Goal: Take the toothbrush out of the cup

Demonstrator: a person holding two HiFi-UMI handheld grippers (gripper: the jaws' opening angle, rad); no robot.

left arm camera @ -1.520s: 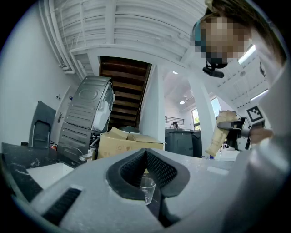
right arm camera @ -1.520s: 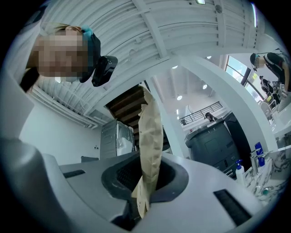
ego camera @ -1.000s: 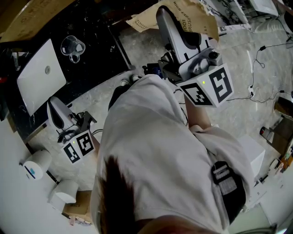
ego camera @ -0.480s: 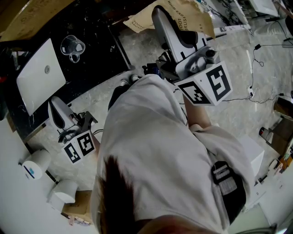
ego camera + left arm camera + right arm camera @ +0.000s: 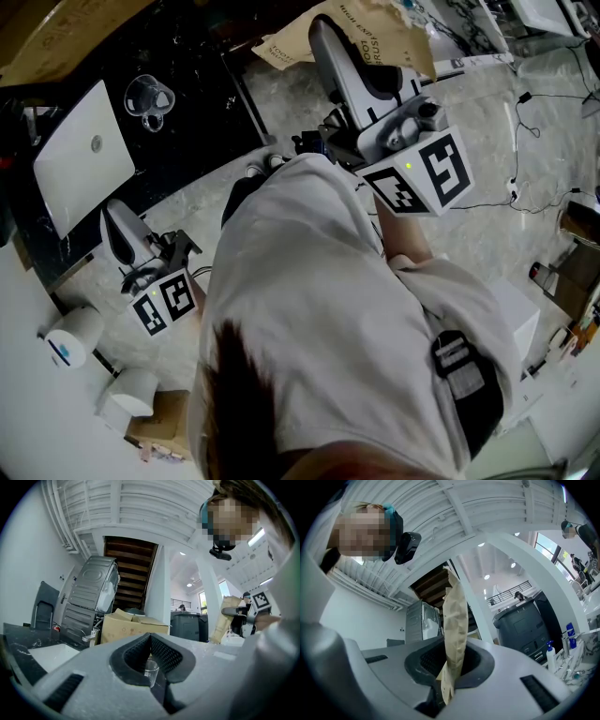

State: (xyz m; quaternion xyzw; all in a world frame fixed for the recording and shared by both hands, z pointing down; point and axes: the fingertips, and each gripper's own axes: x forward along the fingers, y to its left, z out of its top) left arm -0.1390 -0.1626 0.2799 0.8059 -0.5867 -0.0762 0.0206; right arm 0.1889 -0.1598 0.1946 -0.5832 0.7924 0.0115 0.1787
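**One cup on the table, both grippers well apart from it**

One person in a white shirt [image 5: 328, 309] fills the middle of the head view, seen from above over pale marbled floor [image 5: 487, 122]. At upper left stands one black table [image 5: 202, 66]. One closed white laptop [image 5: 80, 159] lies on it.

There are two grippers, and each carries one cube with square markers. The right gripper [image 5: 328, 33] is raised ahead of the person, and its cube [image 5: 422, 178] is close to the shirt. Its jaws are clamped on one flat brown paper packet [image 5: 455, 616], which stands up between the pads. Seen from the head, that packet [image 5: 380, 28] bears dark print that only partly reads. Whether it holds a toothbrush cannot be told.

The left gripper [image 5: 112, 225] hangs low beside the table's near edge, with its cube [image 5: 167, 302] just behind it. In its own view the left gripper [image 5: 150, 637] has its jaw tips pressed together, with nothing gripped between them.

Two white rolls [image 5: 77, 335] [image 5: 133, 392] stand by the wall, below the left gripper in the head view.

Smallest is the one clear cup [image 5: 148, 97], which sits on the black table just beyond the laptop. The left gripper's view shows the same cup [image 5: 151, 670] through the hollow under its closed tips — far off, not held. No toothbrush can be made out in any view.
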